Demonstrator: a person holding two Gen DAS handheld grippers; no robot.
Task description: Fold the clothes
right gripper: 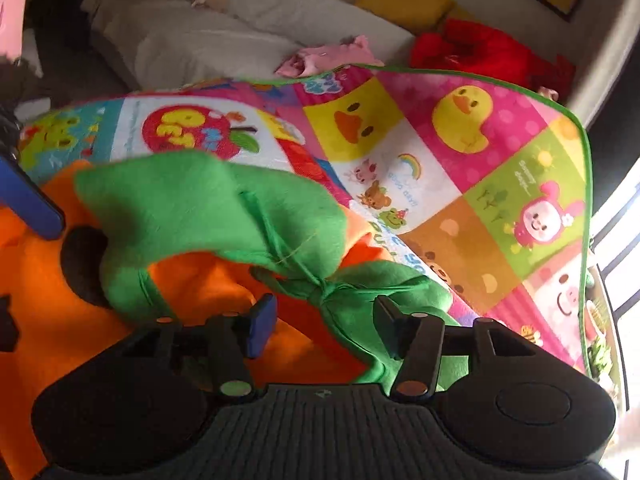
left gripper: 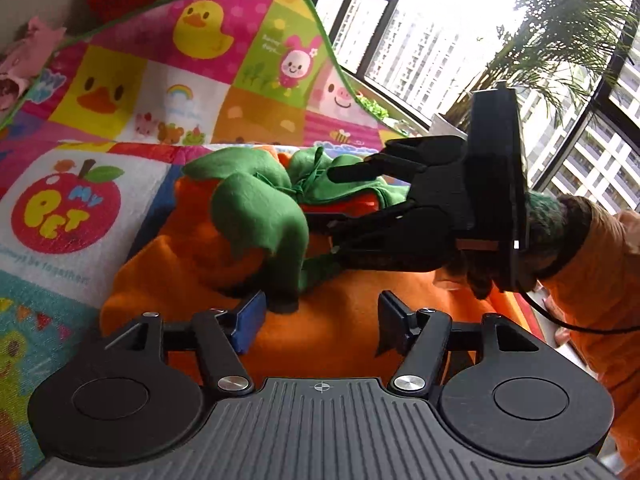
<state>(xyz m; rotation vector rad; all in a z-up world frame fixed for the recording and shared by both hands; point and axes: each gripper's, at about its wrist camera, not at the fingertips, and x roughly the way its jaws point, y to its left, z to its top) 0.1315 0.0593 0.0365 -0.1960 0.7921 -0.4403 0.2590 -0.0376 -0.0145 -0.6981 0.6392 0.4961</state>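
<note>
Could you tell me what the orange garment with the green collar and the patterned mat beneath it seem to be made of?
Orange garment and green collar: probably felt or fleece, matte and fuzzy, with raw cut edges. Patterned mat: seemingly soft printed plush, with green binding.

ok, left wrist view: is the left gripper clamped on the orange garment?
No: the left gripper stands open, its fingers apart over the orange garment, pinching no cloth.

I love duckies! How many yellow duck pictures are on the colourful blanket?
2. A whole yellow duck sits on a pink dotted square near the blanket's far edge. A close-up duck face fills the yellow square beside it. The orange costume may hide more.
</note>
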